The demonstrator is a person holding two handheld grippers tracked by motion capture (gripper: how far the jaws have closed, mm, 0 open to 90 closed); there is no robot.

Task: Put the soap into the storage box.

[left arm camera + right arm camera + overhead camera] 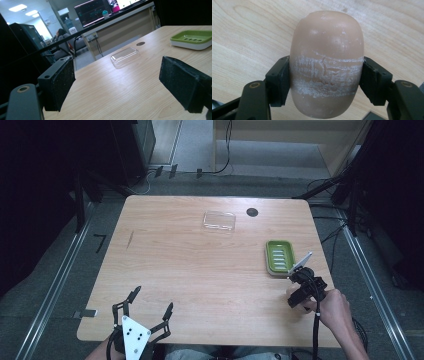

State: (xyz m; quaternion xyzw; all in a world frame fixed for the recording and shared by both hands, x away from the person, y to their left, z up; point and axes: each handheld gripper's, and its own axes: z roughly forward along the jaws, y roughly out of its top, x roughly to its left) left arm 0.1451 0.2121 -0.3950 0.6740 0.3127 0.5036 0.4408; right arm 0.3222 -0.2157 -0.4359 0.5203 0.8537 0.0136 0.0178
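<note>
Soap bar [326, 65]: one, tan-pink, oval, with a whitish scuffed band across its middle. Right tool [325, 82] is clenched on it, pads pressing the two long sides at that band. In the right gripper view the long axis runs straight away from the tool, far end rounded, wood grain right behind it. Whether the bar touches the table [200, 265] or sits just above it, can't tell. No brand or stamp readable on the bar.

In the high view the right tool [299, 292] sits near the table's right edge, just on the near side of the soap dish [280, 256], with the person's right hand [334, 309] behind it. The bar itself is mostly hidden there by the tool. A grey plate sticks up from the tool over the dish's near right corner.

Soap dish: one, green tray with slots on a white base, long axis running front to back on the table.

Clear plastic lid [219, 220]: one, lying flat toward the far edge, well apart from the dish. Small dark round spot [252, 212] just beside it.

Left tool [145, 312]: released, jaws wide apart with nothing between them, at the near left edge of the table. Left gripper view shows both pads [183, 83] spread.

Screens beyond the table in the left gripper view, text too small to read.
</note>
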